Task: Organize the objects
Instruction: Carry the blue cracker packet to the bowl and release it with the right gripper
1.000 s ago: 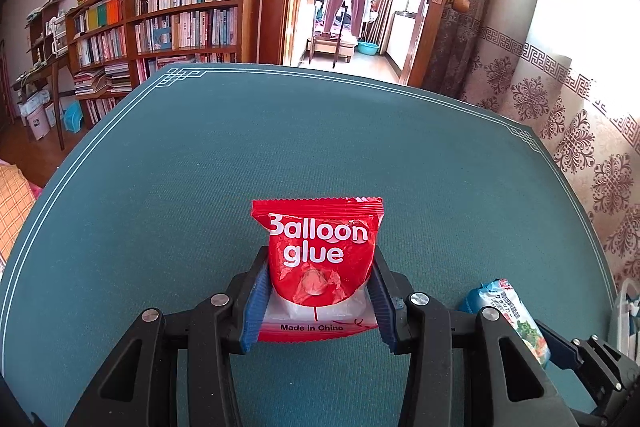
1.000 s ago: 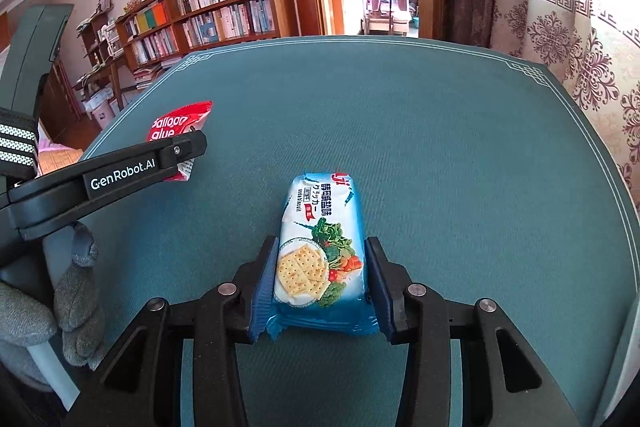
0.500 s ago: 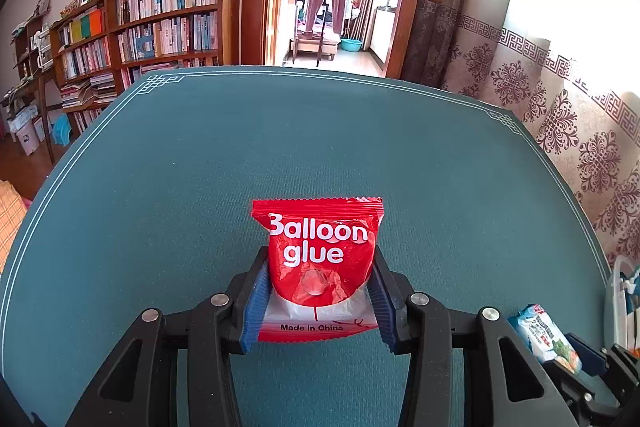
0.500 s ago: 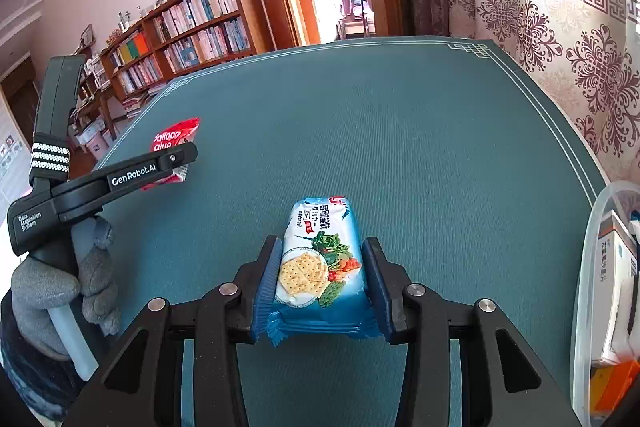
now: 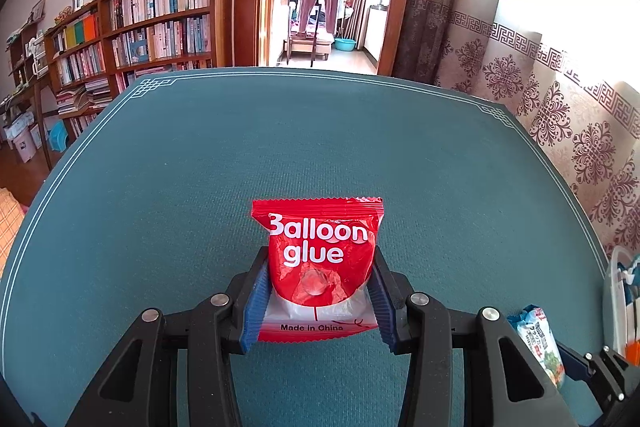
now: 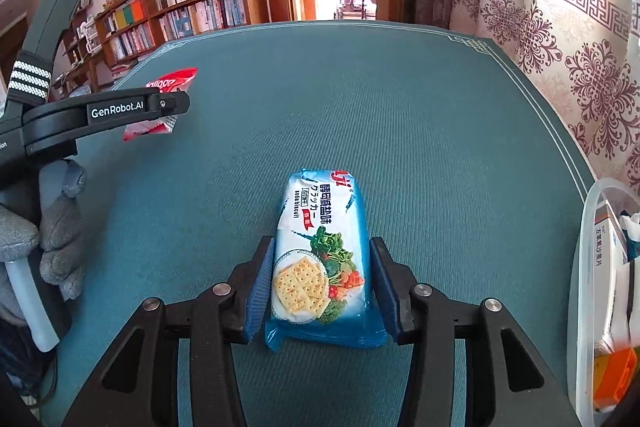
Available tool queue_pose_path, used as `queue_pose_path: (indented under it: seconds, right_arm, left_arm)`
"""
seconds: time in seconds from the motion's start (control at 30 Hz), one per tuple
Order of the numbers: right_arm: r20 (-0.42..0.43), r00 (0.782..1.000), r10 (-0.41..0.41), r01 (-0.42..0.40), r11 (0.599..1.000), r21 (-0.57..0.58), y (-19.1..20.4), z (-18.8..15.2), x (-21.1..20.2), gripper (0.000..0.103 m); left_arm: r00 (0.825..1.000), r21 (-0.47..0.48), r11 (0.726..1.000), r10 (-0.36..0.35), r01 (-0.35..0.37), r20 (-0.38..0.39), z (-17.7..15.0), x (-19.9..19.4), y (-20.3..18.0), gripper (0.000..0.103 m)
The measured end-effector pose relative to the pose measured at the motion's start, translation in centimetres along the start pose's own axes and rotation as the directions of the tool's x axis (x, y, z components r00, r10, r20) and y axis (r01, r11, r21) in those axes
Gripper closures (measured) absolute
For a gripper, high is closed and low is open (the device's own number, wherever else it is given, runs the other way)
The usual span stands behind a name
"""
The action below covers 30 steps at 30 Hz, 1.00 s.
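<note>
Between your right gripper (image 6: 322, 289)'s blue pads lies the blue soda-biscuit packet (image 6: 320, 259), the jaws having just been opening, a gap showing at the right pad. Your left gripper (image 5: 318, 301) clamps the red "Balloon glue" sachet (image 5: 320, 259). Only the right view shows your grey-gloved hand (image 6: 52, 239) and inside the clear plastic bin (image 6: 592, 227) at the teal mat (image 6: 400, 107)'s right edge; mat ahead lies open.

Bright daylight from the upper right, blown out to white above the patterned beige curtain (image 5: 560, 115). Even, soft light on the teal woven table mat (image 6: 360, 99); faint shadows. Strong fisheye bending, dark vignetted corners. Sharp centre, slight softness at edges.
</note>
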State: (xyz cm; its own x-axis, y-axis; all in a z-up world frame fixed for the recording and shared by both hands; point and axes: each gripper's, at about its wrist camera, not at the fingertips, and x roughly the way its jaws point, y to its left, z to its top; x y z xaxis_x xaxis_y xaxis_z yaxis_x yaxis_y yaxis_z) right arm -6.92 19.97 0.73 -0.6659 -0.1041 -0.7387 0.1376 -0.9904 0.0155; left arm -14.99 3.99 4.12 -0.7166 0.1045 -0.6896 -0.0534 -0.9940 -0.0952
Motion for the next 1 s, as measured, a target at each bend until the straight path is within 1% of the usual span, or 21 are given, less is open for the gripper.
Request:
queue_pose_path:
  seconds: [0.07,0.1,0.13,0.37,0.57,0.73,0.87,1.0]
  right_arm:
    - [0.003,1.0,-0.015,0.015,1.0,-0.009,0.2,-0.1,0.0,0.056]
    - [0.005,1.0,-0.013,0.013,1.0,-0.009,0.2,-0.1,0.0,0.06]
    - [0.007,1.0,-0.009,0.009,1.0,-0.004,0.1,-0.1,-0.1,0.061]
    - [0.025,0.999,0.046,-0.048,0.994,0.103,-2.5,-0.6,-1.9,0.061]
    - [0.08,0.996,0.035,-0.048,0.986,0.162,-5.3,-0.7,-5.3,0.061]
    - [0.133,0.991,-0.013,-0.015,0.978,0.21,-7.9,-0.8,-8.4,0.061]
    - [0.162,0.984,-0.081,0.038,0.967,0.25,-10.5,-0.8,-10.6,0.061]
    - [0.167,0.974,-0.155,0.098,0.947,0.306,-13.7,-0.8,-12.0,0.061]
  left_arm:
    - [1.0,0.004,1.0,-0.002,0.002,0.0,-0.1,-0.1,-0.1,0.055]
    - [1.0,0.006,1.0,-0.003,0.003,0.0,-0.1,-0.1,-0.2,0.055]
    - [1.0,0.008,1.0,-0.004,0.004,0.0,-0.1,-0.1,-0.2,0.055]
    - [1.0,0.032,0.999,-0.011,0.011,0.002,-0.4,-0.2,-0.8,0.055]
    - [1.0,0.063,0.998,-0.022,0.021,0.004,-1.0,-0.6,-1.7,0.055]
    - [0.999,0.096,0.995,-0.037,0.036,0.003,-1.5,-0.9,-2.9,0.055]
    - [0.999,0.13,0.991,-0.045,0.044,0.004,-1.9,-1.1,-3.8,0.055]
    - [0.999,0.151,0.987,-0.047,0.046,0.0,-2.4,-1.2,-4.3,0.055]
